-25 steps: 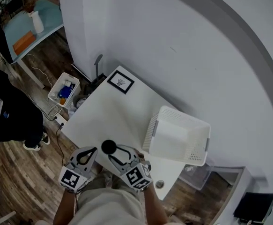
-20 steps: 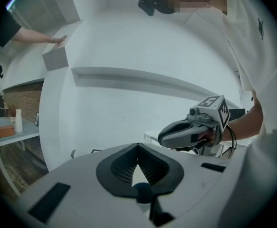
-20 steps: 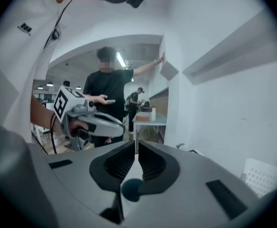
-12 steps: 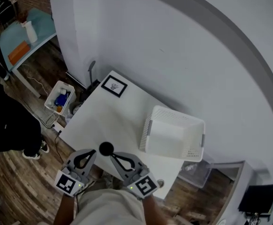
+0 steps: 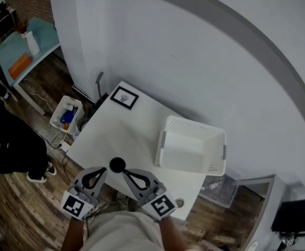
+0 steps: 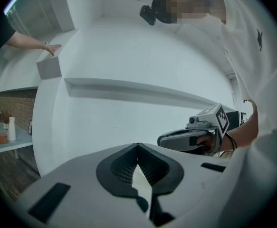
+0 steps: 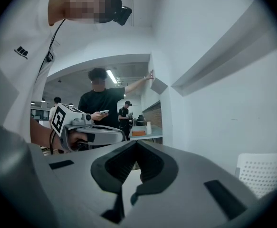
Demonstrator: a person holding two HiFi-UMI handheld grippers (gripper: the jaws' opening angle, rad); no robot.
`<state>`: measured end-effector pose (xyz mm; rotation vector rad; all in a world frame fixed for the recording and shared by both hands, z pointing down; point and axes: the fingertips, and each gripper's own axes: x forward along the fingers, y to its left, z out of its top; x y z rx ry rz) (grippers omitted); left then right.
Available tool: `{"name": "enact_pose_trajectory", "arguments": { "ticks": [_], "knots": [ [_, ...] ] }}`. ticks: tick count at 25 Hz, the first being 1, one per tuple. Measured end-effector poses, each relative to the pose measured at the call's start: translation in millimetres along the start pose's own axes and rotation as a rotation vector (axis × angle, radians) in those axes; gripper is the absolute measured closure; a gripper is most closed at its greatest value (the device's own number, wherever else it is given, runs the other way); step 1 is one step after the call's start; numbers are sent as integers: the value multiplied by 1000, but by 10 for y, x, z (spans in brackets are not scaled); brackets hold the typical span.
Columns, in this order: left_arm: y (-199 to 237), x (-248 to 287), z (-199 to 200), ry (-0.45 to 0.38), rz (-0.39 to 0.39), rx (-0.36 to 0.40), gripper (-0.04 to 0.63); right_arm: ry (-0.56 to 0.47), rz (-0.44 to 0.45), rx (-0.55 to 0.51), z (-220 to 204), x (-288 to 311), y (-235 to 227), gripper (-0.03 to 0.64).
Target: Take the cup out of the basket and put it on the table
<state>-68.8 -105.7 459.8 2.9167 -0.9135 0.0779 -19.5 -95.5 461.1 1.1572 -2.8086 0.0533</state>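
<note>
Your left gripper [image 6: 139, 167] has its jaws drawn together, with only a thin sliver of light between the pads and nothing held. Your right gripper [image 7: 134, 167] has its jaws fully closed, and they hold nothing either. You hold both side by side over the near edge of the tabletop [image 5: 126, 132], jaws pointing away from you.

Just beyond the tips, between them, a small dark round thing rests on the tabletop. It is probably the cup [image 5: 117, 164] seen from above, though it is too small in the head view to be sure. It stands outside the basket [image 5: 215, 163], which sits well apart on the right side of the tabletop. A black-framed card [image 5: 124, 97] lies at the far left corner.
</note>
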Motion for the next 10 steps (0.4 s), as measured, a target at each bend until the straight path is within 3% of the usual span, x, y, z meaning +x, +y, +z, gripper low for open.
{"name": "enact_pose_trajectory", "arguments": {
  "ticks": [10],
  "knots": [
    [-78,-48,-19,8,8,13,594,28,2,-18,-69,-87,67,607]
  ]
}}
